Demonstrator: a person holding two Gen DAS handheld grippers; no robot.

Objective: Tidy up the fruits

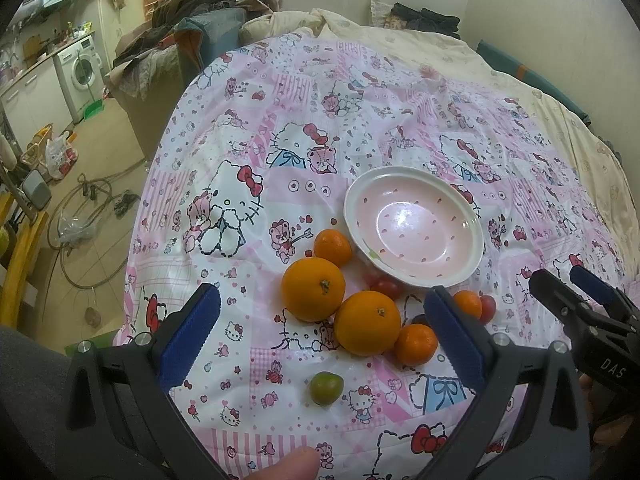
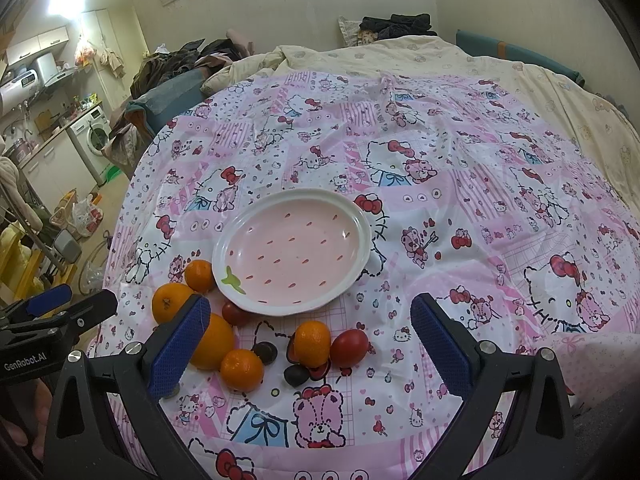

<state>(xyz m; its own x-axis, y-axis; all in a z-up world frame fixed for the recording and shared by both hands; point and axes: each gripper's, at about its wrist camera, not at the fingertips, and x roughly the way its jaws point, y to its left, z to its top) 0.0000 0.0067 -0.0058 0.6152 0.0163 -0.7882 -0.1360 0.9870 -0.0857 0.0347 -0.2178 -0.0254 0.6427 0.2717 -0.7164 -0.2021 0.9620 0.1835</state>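
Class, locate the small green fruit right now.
In the left wrist view, the green fruit lies alone on the cloth, nearest the camera, just below the two big oranges.

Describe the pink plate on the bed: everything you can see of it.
The plate is a shallow, glossy, ceramic-looking oval dish, pale pink inside with small red seed marks, a white rim and a green leaf mark at its near edge. It lies upright and empty on the cartoon-print cloth. A small orange and a red tomato sit against its near rim.
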